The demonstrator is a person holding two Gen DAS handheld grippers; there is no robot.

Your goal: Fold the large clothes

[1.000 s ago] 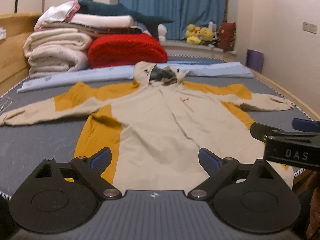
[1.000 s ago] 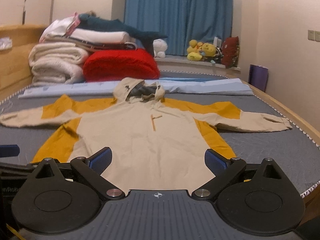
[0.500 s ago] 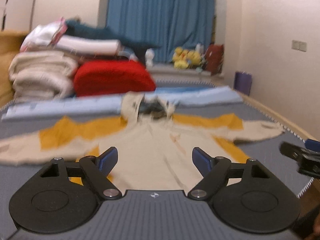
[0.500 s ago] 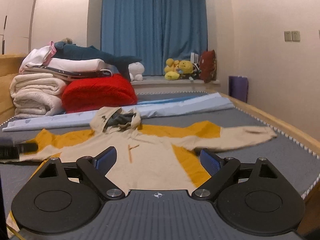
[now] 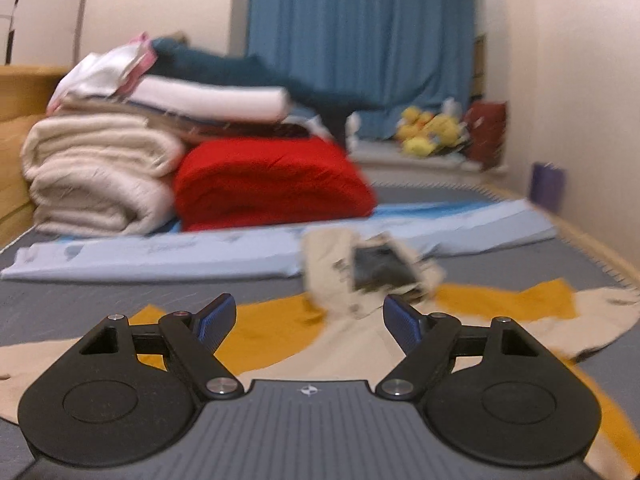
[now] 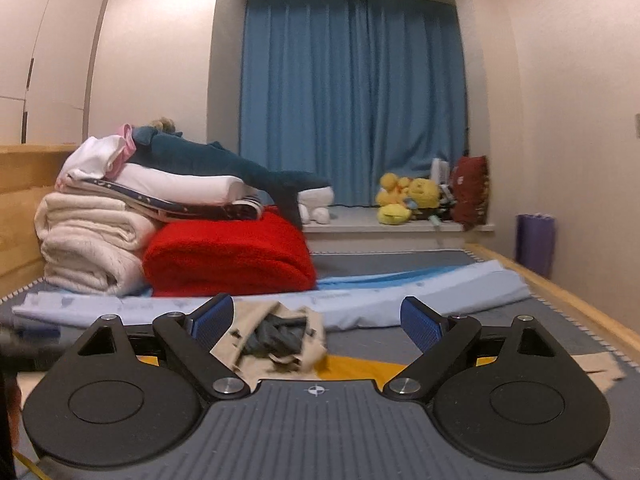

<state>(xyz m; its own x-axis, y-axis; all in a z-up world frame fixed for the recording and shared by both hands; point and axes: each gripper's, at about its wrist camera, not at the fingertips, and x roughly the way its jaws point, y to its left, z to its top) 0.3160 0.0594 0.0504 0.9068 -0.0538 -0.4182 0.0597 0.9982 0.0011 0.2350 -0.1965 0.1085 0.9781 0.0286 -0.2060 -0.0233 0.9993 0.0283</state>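
A beige and mustard hoodie (image 5: 360,344) lies spread flat, front up, on the grey bed (image 5: 72,300). Its hood (image 5: 372,268) points toward the far end. My left gripper (image 5: 309,307) hovers over the chest and left shoulder with its jaws wide and closing, and nothing is between them. In the right wrist view the hood (image 6: 276,336) sits just ahead of and below my right gripper (image 6: 317,307). That gripper stands open and empty. Its body hides most of the garment. The left wrist view is blurred by motion.
A pile of folded cream blankets (image 6: 88,248) and a red blanket (image 6: 228,256) stands at the back left. A light blue sheet (image 6: 420,288) lies across the bed behind the hood. The wooden bed rail (image 6: 560,292) runs along the right, with plush toys (image 6: 404,200) by the blue curtain.
Both grippers have moved forward and up over the hoodie toward its hood. The garment's lower body has dropped out of view. The left jaws have narrowed a little.
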